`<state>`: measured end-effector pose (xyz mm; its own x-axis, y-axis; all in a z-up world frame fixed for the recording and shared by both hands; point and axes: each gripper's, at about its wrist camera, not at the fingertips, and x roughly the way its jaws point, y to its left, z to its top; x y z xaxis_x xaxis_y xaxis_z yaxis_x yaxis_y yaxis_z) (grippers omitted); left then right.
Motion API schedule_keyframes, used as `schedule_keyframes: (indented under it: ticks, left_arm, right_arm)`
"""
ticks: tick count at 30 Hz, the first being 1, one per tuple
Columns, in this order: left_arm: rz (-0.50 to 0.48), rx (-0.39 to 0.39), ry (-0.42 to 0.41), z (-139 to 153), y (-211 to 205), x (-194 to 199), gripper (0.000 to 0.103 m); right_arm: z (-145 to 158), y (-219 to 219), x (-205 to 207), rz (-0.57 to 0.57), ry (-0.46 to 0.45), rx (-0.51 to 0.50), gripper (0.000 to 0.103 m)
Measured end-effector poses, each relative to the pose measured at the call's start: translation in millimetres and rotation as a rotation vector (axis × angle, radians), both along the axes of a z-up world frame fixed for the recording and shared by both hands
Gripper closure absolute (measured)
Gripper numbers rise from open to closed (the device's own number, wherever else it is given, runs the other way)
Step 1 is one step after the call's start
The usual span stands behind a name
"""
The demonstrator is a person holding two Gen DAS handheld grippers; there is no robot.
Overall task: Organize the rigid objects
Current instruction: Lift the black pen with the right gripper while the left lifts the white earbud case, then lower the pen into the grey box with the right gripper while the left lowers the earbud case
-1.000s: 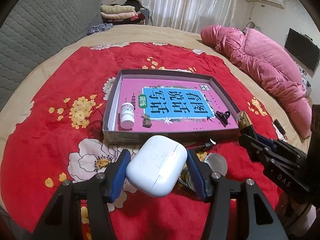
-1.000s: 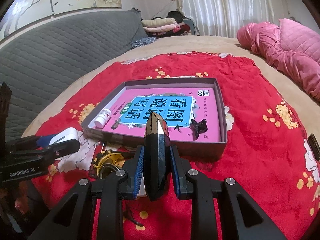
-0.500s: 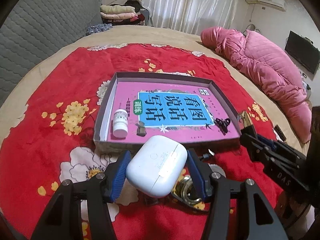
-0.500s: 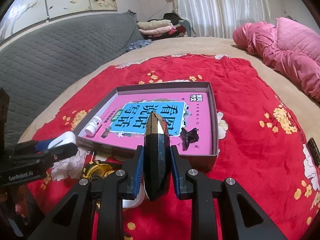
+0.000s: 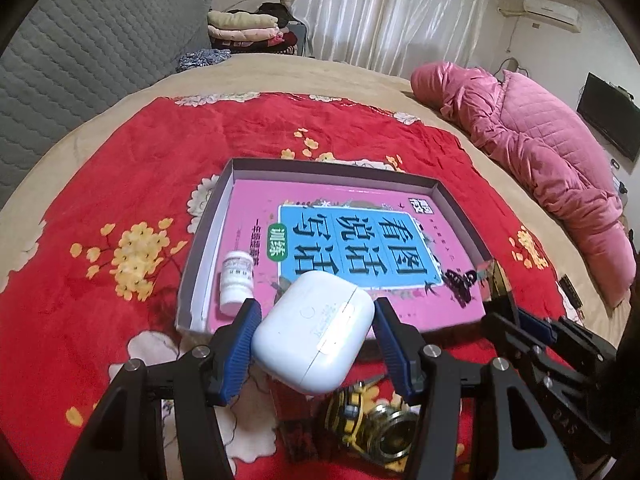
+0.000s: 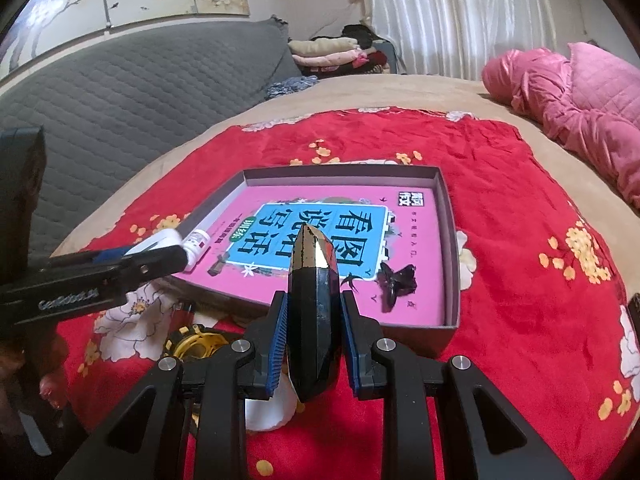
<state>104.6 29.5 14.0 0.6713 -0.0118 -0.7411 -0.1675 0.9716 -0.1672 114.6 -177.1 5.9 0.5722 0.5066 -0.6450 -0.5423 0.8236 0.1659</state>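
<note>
Against the earlier frames, the shallow grey box [image 5: 208,240] is seen larger and lower in both views, its near wall now partly hidden behind the held things. In the left wrist view the left gripper [image 5: 316,344] is clamped on one white earbud case [image 5: 314,332], held at lower centre of the frame over the box's near edge. In the right wrist view the right gripper [image 6: 314,336] is clamped on one dark faceted crystal [image 6: 314,304], upright at lower centre, its tip overlapping the box.

Inside the box are counted one pink book [image 5: 360,236] lining the bottom, one small white bottle [image 5: 237,280] lying at the lower left and one black hair clip [image 6: 396,280] at the lower right. On the red floral blanket [image 5: 120,184], below the box, one yellow-and-black round object [image 5: 360,420] is seen; what it is cannot be told.
</note>
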Motion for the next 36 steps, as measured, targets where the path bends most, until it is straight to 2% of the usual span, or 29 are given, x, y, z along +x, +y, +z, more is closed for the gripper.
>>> schedule_keyframes:
  ticks: [8,18,36]
  left_arm:
    - [0.012,-0.002,0.004,-3.9,1.2,19.8,0.046]
    - [0.000,0.010,0.031,-12.9,-1.3,40.9,0.046]
    - [-0.023,0.024,0.089,-38.4,-10.4,58.5,0.046]
  right_arm:
    - [3.7,3.2,12.5,0.006,-0.034,0.011,0.077]
    - [1.3,4.3,30.1,-0.001,-0.023,0.028,0.077]
    - [-12.4,8.3,57.4,-0.018,0.048,0.039,0.077]
